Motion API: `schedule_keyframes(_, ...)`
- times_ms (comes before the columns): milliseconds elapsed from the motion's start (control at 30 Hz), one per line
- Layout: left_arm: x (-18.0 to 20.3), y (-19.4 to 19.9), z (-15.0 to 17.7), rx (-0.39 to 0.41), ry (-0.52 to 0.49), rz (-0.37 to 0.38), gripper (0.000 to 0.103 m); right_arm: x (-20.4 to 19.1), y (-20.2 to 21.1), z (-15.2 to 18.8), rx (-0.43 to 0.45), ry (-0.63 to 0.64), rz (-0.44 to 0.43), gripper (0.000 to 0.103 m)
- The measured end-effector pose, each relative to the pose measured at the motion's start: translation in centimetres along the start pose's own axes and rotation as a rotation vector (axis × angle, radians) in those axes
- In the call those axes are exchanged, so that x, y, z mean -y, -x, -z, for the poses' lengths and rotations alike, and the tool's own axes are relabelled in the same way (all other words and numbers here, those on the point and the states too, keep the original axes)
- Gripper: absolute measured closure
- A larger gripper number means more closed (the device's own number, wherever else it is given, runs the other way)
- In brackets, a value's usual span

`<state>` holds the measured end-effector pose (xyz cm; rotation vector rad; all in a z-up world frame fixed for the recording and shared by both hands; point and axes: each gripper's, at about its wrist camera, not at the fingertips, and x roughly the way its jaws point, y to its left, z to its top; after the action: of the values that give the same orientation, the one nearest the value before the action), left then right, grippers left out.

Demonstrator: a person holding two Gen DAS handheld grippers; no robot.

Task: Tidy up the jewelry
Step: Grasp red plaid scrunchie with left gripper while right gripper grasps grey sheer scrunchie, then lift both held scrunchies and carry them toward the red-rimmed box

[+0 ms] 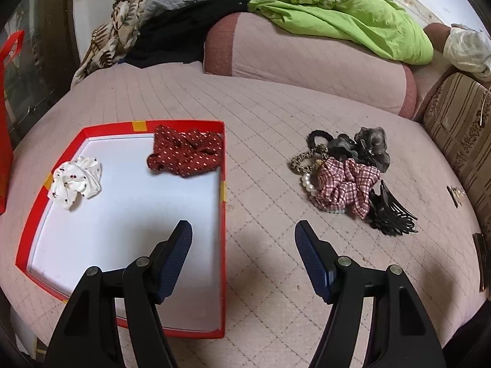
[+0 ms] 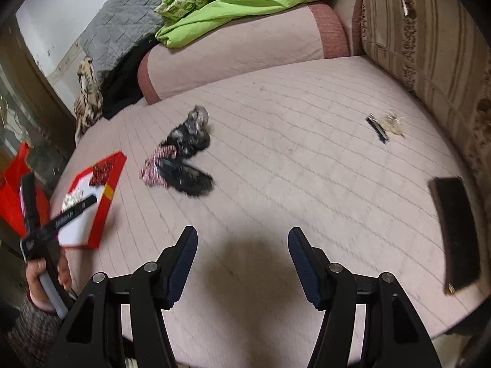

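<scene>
So, pink quilted bed cover (image 1: pixel 276 116) fills both views, w/ a pink bolster (image 1: pixel 307 58) at the back and a green blanket (image 1: pixel 353 15) piled on it. Striped cushion (image 2: pixel 429 40) runs along the right side.

Red box lid (image 1: pixel 223 202), white inside, lies on the cover at left. Holds 2 items: dark red dotted scrunchie (image 1: pixel 187 153) in the far right corner, partly leaning on the rim, and white dotted scrunchie (image 1: pixel 76 182) by the left wall. The two sit well apart; rest of the tray floor is bare.

Unsorted pile (image 1: pixel 346 178) is on the cover to the right of the box, not touching it: red plaid scrunchie (image 1: pixel 346 188), grey sheer scrunchie (image 1: pixel 371 145), black claw clip (image 1: pixel 392 216), leopard hair tie (image 1: pixel 302 161), black hair tie (image 1: pixel 319 139), pearl bracelet (image 1: pixel 308 184) partly under the plaid one.

Dark flat rectangle (image 2: pixel 457 233) lies near the right edge; small clear-decorated clip (image 2: pixel 385 125) sits alone beyond it.

Left gripper (image 1: pixel 244 239) hangs over the box's near right rim, jaws wide apart, nothing between. Right gripper (image 2: pixel 242 245) over bare cover, jaws also spread, empty. Right view is motion-blurred.
</scene>
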<state>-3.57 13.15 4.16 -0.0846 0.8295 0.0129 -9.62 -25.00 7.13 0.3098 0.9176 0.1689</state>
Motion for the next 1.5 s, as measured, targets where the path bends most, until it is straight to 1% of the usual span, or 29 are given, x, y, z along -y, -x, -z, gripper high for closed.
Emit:
schedule_keyframes(100,0.0,-0.2,-0.5,-0.032,0.003,0.013,0.034,0.1,-1.9,-2.1,0.005,-0.016,-0.037,0.037)
schedule_keyframes(233,0.6,0.1,-1.9,-0.028,-0.001,0.02,0.034,0.0,-5.1,-5.2,-0.001,-0.047,-0.097,0.037)
schedule_keyframes(300,1.4,-0.4,-2.8,-0.05,-0.004,0.036,0.034,-0.5,-6.7,-6.6,-0.009,-0.052,-0.128,0.037)
schedule_keyframes(367,2.2,-1.5,-3.6,-0.089,0.011,0.077,0.034,-1.1,-8.4,-7.8,-0.01,-0.044,-0.151,0.037)
schedule_keyframes(467,3.7,-4.2,-4.3,-0.153,0.041,0.138,0.034,-2.3,-10.9,-9.3,-0.011,-0.034,-0.185,0.037)
schedule_keyframes(600,5.8,-7.8,-4.6,-0.219,0.064,0.196,0.034,-3.5,-13.7,-11.0,-0.011,-0.037,-0.238,0.037)
schedule_keyframes(700,7.0,-9.6,-5.0,-0.235,0.077,0.236,0.035,-3.9,-15.4,-12.0,-0.01,-0.026,-0.248,0.037)
schedule_keyframes(833,8.6,-11.1,-5.5,-0.236,0.051,0.26,0.036,-4.0,-18.0,-12.9,-0.025,-0.042,-0.259,0.037)
schedule_keyframes(933,9.7,-11.8,-5.7,-0.233,0.016,0.259,0.053,-4.0,-19.4,-13.5,-0.034,-0.052,-0.278,0.037)
schedule_keyframes(967,10.0,-12.0,-5.7,-0.244,0.005,0.266,0.071,-4.1,-19.7,-13.7,-0.034,-0.05,-0.282,0.037)
schedule_keyframes(1000,10.2,-12.4,-5.6,-0.263,0.0,0.272,0.084,-4.3,-20.1,-13.7,-0.037,-0.045,-0.284,0.042)
schedule_keyframes(1033,10.4,-12.5,-5.6,-0.269,0.0,0.271,0.087,-4.6,-20.6,-13.7,-0.052,-0.033,-0.283,0.051)
schedule_keyframes(1067,10.5,-12.5,-5.5,-0.265,-0.001,0.268,0.09,-4.8,-21.0,-13.6,-0.065,-0.025,-0.285,0.058)
schedule_keyframes(1100,10.5,-12.4,-5.6,-0.263,-0.004,0.265,0.093,-4.9,-21.3,-13.5,-0.078,-0.019,-0.288,0.074)
schedule_keyframes(1133,10.6,-12.3,-5.6,-0.262,-0.005,0.261,0.094,-4.9,-21.5,-13.3,-0.089,-0.015,-0.286,0.086)
schedule_keyframes(1233,10.0,-11.1,-5.7,-0.247,0.008,0.262,0.094,-4.9,-21.0,-13.2,-0.082,-0.011,-0.28,0.092)
schedule_keyframes(1300,9.6,-9.6,-5.7,-0.219,0.008,0.266,0.094,-5.0,-20.0,-13.3,-0.062,-0.01,-0.285,0.093)
schedule_keyframes(1500,7.0,-5.0,-5.7,-0.14,0.024,0.275,0.094,-5.8,-16.0,-13.3,0.025,0.026,-0.255,0.094)
